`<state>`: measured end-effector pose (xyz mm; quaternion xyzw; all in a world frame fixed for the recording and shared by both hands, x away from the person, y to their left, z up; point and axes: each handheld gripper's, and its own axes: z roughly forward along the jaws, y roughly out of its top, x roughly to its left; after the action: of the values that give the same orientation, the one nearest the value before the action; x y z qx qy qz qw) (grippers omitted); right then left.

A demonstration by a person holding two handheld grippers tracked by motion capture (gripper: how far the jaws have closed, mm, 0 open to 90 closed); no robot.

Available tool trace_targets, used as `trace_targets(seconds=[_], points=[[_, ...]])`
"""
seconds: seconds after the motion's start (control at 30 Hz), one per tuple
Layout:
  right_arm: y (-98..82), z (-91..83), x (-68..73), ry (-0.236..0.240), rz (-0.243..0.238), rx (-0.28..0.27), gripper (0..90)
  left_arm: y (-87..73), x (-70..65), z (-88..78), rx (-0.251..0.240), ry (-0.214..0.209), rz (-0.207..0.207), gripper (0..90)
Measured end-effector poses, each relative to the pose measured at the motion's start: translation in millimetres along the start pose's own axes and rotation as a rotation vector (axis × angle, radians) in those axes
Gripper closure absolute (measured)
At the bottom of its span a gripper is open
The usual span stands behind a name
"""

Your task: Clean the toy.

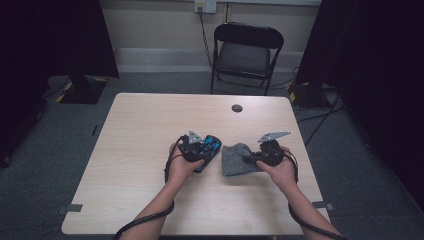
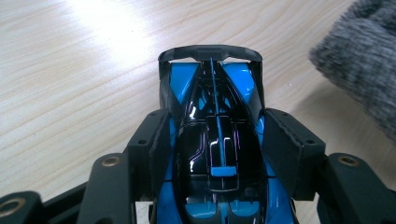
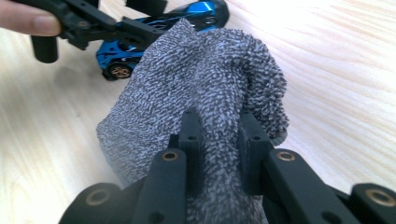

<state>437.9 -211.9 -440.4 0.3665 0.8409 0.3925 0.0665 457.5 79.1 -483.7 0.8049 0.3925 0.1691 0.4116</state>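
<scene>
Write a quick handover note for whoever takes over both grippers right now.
Left gripper: shut on the blue and black toy car, which sits on the table.
Right gripper: shut on the grey cloth, bunched beside the car.
Done: both things are gripped.
Left: the cloth has not reached the car; probably bring it over and wipe the car's body.

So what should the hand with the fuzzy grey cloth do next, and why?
Probably bring the grey cloth sideways onto the blue and black toy car and rub it. The right tool is shut on a fold of the cloth, the left tool clamps the car by its sides on the table, and the cloth hangs right beside the car, seemingly not yet on its top.
</scene>
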Motion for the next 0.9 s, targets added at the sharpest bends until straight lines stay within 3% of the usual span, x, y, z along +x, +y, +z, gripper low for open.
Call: trace_targets(seconds=[0.5, 0.9], points=[[6.0, 12.7, -30.2, -0.122, 0.108, 0.01, 75.1, -0.3, 0.0, -0.3, -0.001, 0.002, 0.01, 42.6], [8.2, 30.5, -35.4, -0.144, 0.162, 0.015, 74.8, -0.7, -0.3, -0.3, -0.003, 0.003, 0.01, 42.6]])
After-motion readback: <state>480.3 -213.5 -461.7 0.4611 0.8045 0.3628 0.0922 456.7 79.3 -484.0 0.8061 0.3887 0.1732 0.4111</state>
